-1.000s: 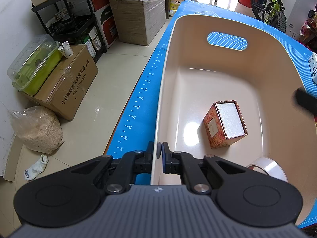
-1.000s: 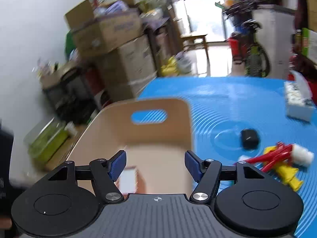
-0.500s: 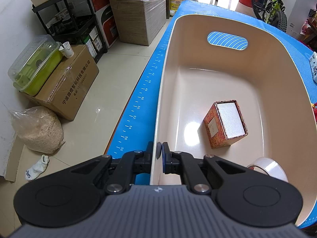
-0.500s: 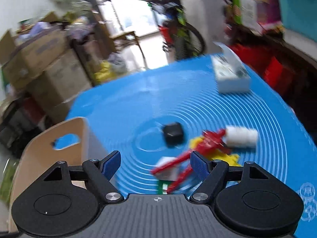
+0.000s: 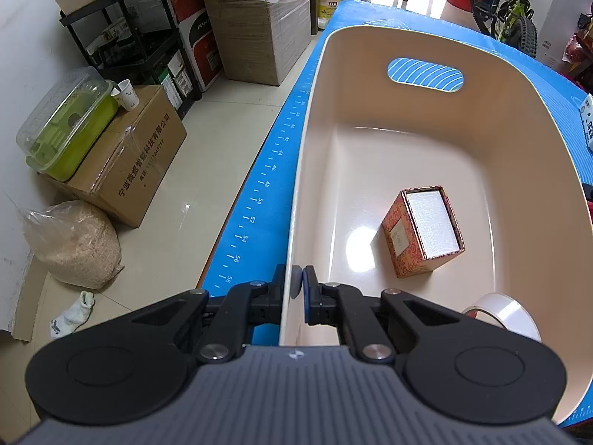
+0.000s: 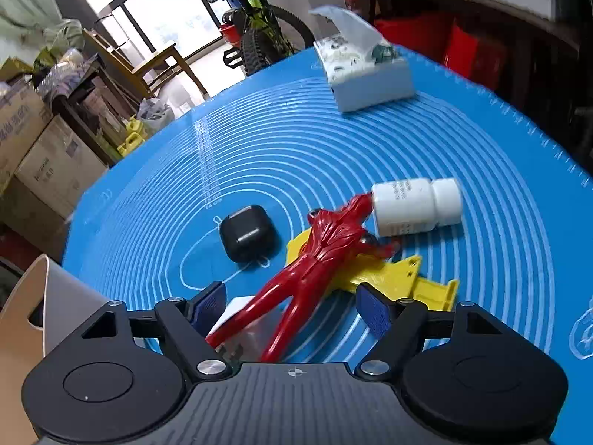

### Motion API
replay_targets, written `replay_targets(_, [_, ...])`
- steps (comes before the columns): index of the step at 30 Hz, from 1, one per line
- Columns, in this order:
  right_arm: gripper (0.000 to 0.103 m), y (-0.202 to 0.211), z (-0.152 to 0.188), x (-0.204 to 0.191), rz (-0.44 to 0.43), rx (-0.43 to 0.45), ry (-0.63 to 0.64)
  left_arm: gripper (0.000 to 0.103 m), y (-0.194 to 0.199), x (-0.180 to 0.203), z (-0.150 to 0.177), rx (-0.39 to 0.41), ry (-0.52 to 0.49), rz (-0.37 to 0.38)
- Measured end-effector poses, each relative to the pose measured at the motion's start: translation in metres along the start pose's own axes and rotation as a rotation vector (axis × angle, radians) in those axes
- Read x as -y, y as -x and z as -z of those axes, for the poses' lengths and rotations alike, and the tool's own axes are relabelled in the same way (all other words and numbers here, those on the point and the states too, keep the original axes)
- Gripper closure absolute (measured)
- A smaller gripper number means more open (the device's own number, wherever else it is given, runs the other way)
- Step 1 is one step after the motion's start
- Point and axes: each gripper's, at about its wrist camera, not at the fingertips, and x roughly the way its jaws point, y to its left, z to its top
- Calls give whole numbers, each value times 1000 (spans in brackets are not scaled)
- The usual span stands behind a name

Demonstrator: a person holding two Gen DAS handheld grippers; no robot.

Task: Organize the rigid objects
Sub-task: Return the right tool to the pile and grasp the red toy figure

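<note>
**Red figure sits between the open right fingers while the left pins the bin wall**

The red figure (image 6: 318, 256) lies just ahead of the right gripper (image 6: 292, 306), its legs running back between the two blue pads and its torso resting across a yellow plastic piece (image 6: 393, 278). It looks like hard moulded plastic: light, stiff, glossy enough to slip, with thin limbs that could twist in a grip. The thighs or waist, where the body is thickest, seem the safest place to close. One raised arm touches a white bottle (image 6: 417, 204) lying on its side ahead and to the right, which may roll if the figure is dragged. A black case (image 6: 248, 233) sits ahead and to the left, apart from the figure. A small clear-and-white item under the legs is too blurred to name

The right gripper is spread wide, holds nothing, and tilts down over the blue mat (image 6: 296, 148)

The left gripper (image 5: 298, 283) is closed on the near wall of the beige bin (image 5: 519, 118), one pad each side. Inside, ahead and to the right, stand a patterned box (image 5: 422, 231) and a tape roll (image 5: 500, 311)
</note>
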Motion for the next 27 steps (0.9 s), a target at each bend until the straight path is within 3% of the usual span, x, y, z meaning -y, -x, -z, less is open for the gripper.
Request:
replay_targets(9, [27, -19, -5, 16, -46, -52, -122, 93, -2, 3, 0, 0, -5, -13])
replay_targets(11, [37, -19, -6, 18, -40, -46, -118, 93, -2, 2, 0, -1, -3, -13])
replay_targets(13, [55, -19, -5, 18, -48, -43, -112, 93, -2, 2, 0, -2, -1, -11])
replay_targets(16, [63, -15, -3, 18, -40, -31, -102, 93, -1, 2, 0, -1, -2, -12])
replay_targets(27, [64, 7, 4, 15, -48, 10, -52, 93, -1, 2, 1, -1, -1, -14])
